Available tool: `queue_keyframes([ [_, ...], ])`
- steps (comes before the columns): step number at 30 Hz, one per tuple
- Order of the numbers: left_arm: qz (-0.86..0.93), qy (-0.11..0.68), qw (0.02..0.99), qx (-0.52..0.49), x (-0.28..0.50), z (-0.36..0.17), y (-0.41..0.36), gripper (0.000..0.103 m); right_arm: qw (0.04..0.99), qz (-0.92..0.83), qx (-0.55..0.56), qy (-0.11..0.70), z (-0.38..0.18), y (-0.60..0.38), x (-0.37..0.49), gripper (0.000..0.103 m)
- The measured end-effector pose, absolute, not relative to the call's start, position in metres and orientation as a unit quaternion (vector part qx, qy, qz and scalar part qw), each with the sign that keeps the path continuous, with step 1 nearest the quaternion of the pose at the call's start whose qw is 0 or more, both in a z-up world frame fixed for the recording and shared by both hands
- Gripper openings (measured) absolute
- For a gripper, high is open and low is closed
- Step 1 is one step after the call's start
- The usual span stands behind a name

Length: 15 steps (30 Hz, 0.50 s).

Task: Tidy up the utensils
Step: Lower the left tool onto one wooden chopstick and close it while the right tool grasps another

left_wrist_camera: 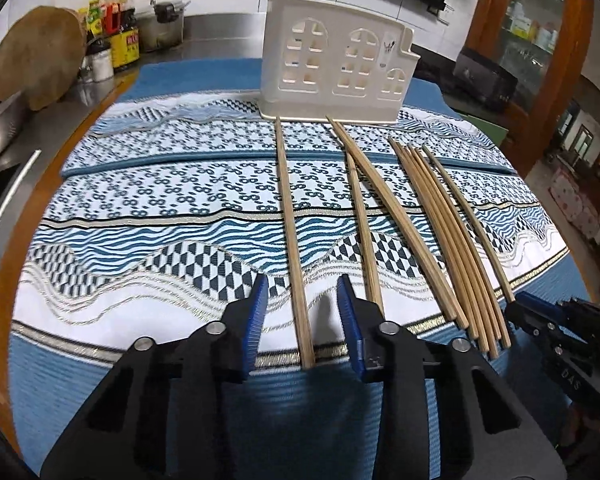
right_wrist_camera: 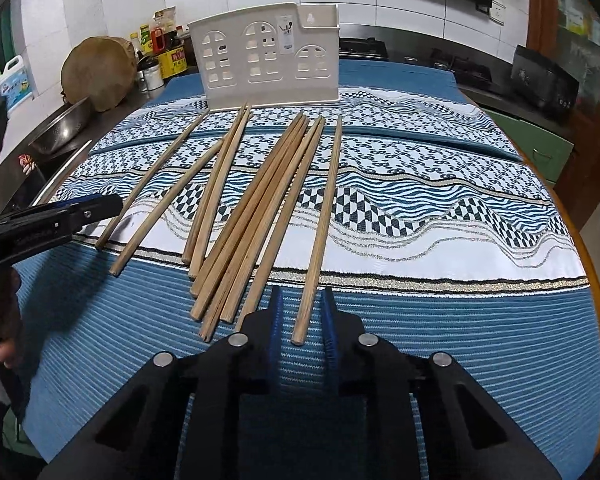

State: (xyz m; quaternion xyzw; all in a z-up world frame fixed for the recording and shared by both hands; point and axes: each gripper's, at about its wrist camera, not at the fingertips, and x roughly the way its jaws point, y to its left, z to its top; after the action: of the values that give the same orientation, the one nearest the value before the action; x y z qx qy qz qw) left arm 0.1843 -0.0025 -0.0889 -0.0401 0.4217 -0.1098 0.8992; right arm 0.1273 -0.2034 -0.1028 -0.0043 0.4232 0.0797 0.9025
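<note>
On table [right_wrist_camera: 592, 280], over blue patterned cloth [left_wrist_camera: 148, 216]: wooden chopsticks scattered flat, long axes running near-to-far, thin tips toward white holder [left_wrist_camera: 332, 60] standing upright at far edge of cloth, thick ends toward cameras. Far left, off cloth: round wooden board [left_wrist_camera: 36, 60], bottles [left_wrist_camera: 116, 20], metal bowl [right_wrist_camera: 60, 124]. Left gripper [left_wrist_camera: 303, 292] pads apart, straddling thick end of leftmost chopstick [left_wrist_camera: 290, 216]; gap visible both sides, not clamped. Next right, two chopsticks [left_wrist_camera: 374, 184] angled, crossing near far tips. Further right, bundle of chopsticks [left_wrist_camera: 448, 232] lying close together, fanned slightly, near ends just beside right gripper [right_wrist_camera: 303, 300]. Right gripper narrowed around near end of rightmost chopstick [right_wrist_camera: 324, 208], that one lying almost straight toward holder; pads close on both sides, contact cannot be told. Person's hand [right_wrist_camera: 4, 320] at left edge of right wrist view.
</note>
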Motion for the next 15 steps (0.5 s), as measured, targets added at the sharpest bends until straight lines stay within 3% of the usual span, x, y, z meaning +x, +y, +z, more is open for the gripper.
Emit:
queue_keyframes([
  [5,-0.113,0.430,0.895,-0.044,0.197,-0.096,-0.005,0.027,0.903,0.077,-0.004,0.423,-0.104,-0.204,0.130,0.010],
  [15,-0.066,0.426,0.902,0.017,0.206,-0.098,-0.031,0.027,0.903,0.073,-0.013,0.423,-0.103,-0.202,0.132,0.010],
])
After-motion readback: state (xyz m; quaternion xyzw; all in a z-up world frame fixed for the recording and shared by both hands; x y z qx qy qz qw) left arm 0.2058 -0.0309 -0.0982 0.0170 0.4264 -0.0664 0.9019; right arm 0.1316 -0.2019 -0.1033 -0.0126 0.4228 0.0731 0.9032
